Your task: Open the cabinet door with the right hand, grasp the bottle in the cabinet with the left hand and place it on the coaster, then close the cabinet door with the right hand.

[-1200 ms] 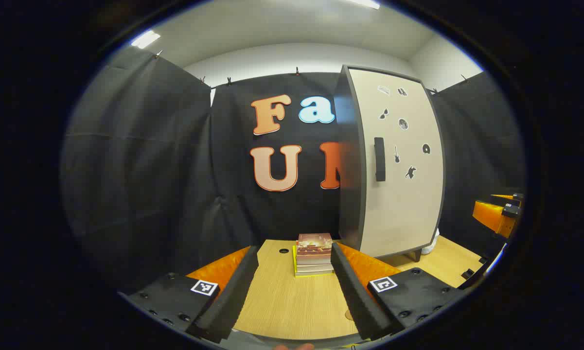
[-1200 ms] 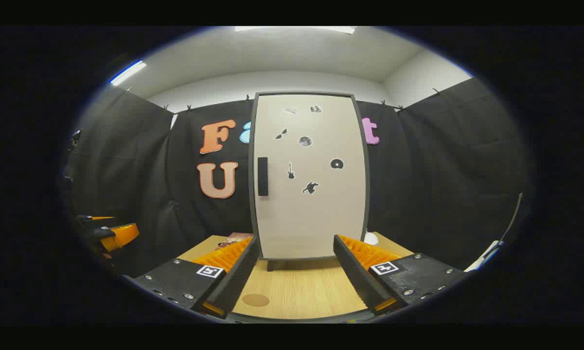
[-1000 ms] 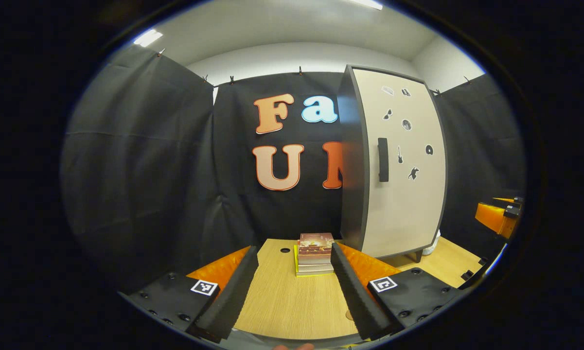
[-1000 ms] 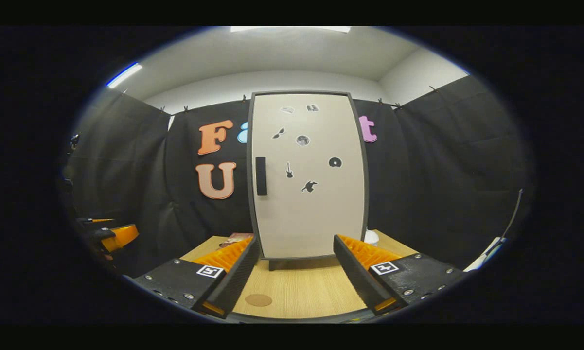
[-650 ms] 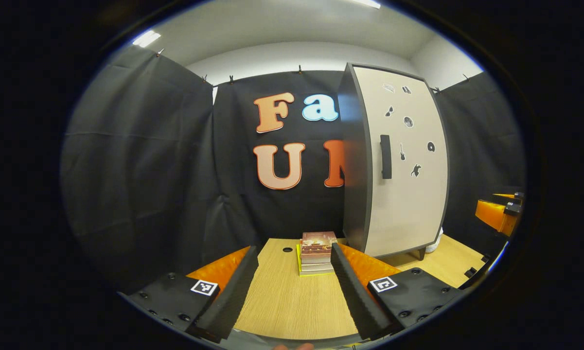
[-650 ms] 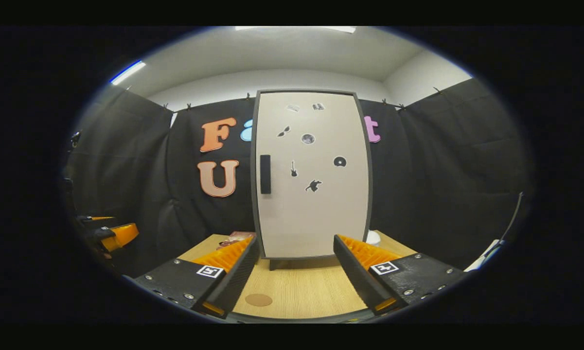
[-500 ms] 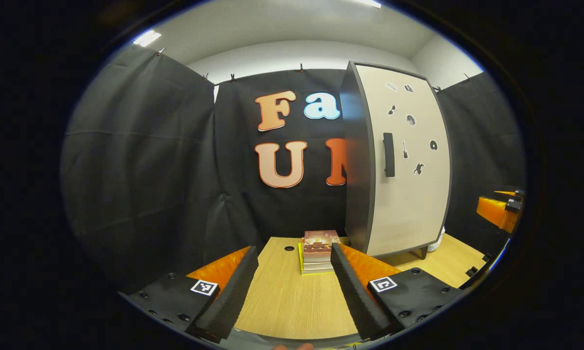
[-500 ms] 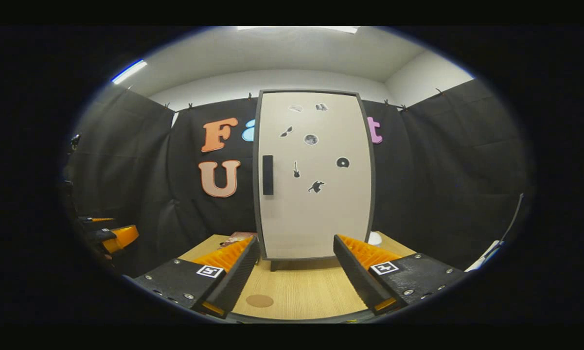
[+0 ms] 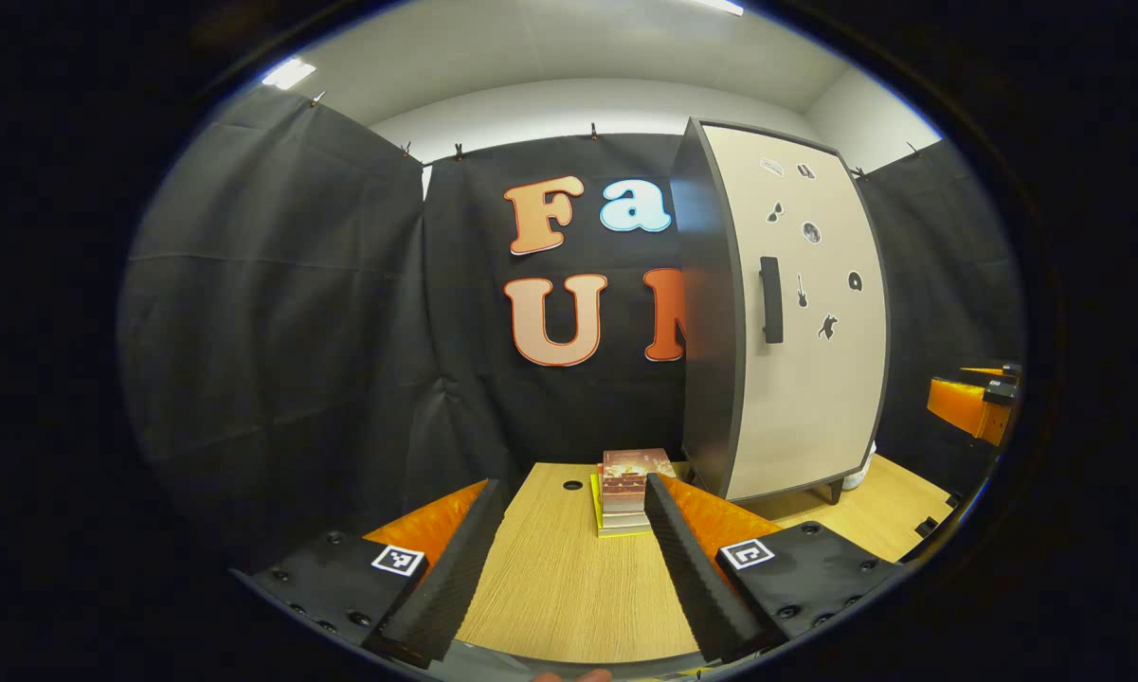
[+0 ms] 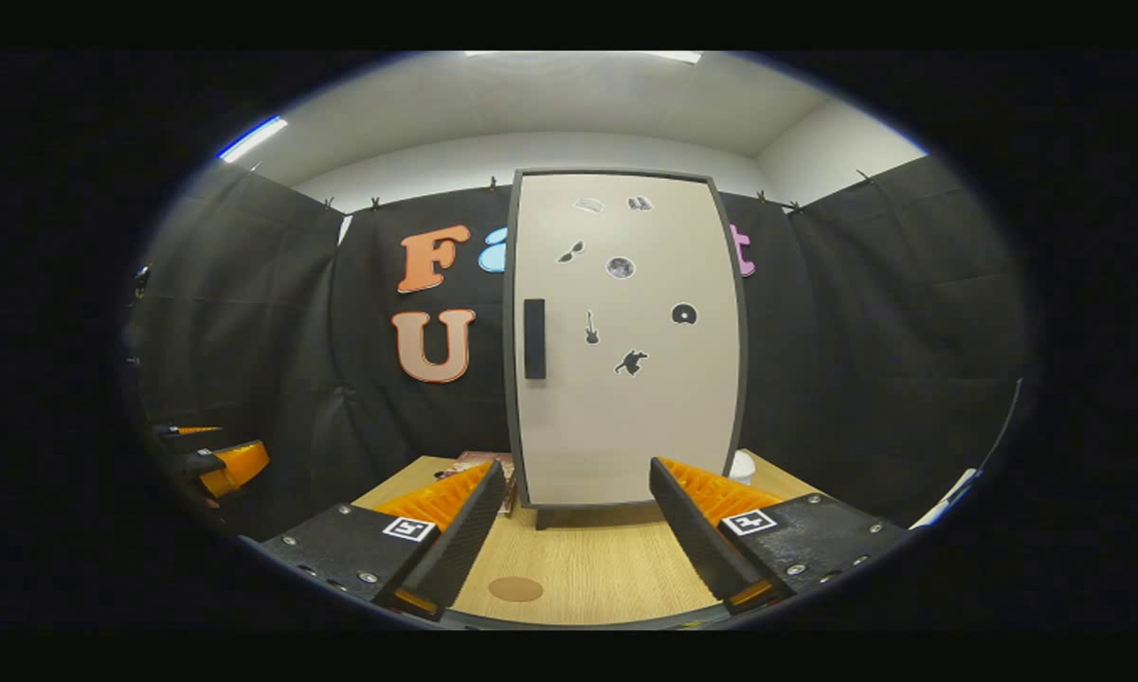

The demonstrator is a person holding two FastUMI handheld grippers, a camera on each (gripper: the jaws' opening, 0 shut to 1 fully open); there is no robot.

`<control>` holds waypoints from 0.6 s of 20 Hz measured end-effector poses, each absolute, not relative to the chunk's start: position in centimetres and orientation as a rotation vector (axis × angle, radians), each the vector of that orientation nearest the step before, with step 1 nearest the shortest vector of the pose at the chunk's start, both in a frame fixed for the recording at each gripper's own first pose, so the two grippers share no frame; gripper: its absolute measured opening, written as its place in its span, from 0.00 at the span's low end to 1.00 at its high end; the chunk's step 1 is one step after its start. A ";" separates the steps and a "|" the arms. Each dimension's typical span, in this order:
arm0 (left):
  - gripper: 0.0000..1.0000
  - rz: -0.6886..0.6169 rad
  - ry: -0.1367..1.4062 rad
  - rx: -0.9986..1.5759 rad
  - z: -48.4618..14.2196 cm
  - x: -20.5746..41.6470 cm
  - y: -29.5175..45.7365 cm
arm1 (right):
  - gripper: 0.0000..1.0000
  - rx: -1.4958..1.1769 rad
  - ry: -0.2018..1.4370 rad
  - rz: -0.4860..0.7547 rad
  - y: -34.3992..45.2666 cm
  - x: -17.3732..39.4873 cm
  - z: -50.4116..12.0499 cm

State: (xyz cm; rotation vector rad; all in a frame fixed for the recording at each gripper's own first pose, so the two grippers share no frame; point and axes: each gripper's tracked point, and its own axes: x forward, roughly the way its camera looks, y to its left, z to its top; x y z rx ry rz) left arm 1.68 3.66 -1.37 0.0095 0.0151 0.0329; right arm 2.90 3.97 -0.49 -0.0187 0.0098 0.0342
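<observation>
A tall cabinet [image 10: 625, 350] stands on the wooden table [image 10: 606, 568], its pale door shut and hiding the inside. The door carries small dark stickers and a dark vertical handle [image 10: 534, 338] near its left edge. A round brown coaster [image 10: 515, 588] lies on the table in front. My right gripper [image 10: 578, 469] faces the door from a distance, open and holding nothing. My left gripper [image 9: 572, 489] is open and empty, to the left of the cabinet [image 9: 796, 322], pointing at a stack of books [image 9: 625, 493]. The handle [image 9: 770, 299] is up to its right.
The book stack sits left of the cabinet near a cable hole [image 9: 572, 485] in the table. A white object [image 10: 741, 464] peeks out behind the cabinet's right foot. Black cloth walls close in the booth. The other gripper [image 10: 218, 464] hangs at the far left.
The cabinet has slid a little to the right in both views and looks slightly larger in the right gripper view. Both grippers stay open; the door stays shut.
</observation>
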 end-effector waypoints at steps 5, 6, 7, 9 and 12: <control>0.98 0.063 0.041 0.000 -2.6 2.1 4.6 | 0.94 0.006 0.006 0.065 4.9 6.6 1.0; 0.98 0.074 0.043 0.000 -2.7 2.3 5.0 | 0.94 0.006 -0.003 0.075 5.3 7.7 1.7; 0.98 0.084 0.045 0.002 -2.8 2.5 5.3 | 0.94 0.006 -0.010 0.085 5.6 8.9 2.4; 0.98 0.110 0.053 0.005 -3.0 2.9 6.0 | 0.94 0.002 -0.027 0.109 6.5 11.7 3.8; 0.98 0.146 0.066 0.006 -3.5 3.4 7.2 | 0.94 0.004 -0.037 0.152 8.0 16.1 5.5</control>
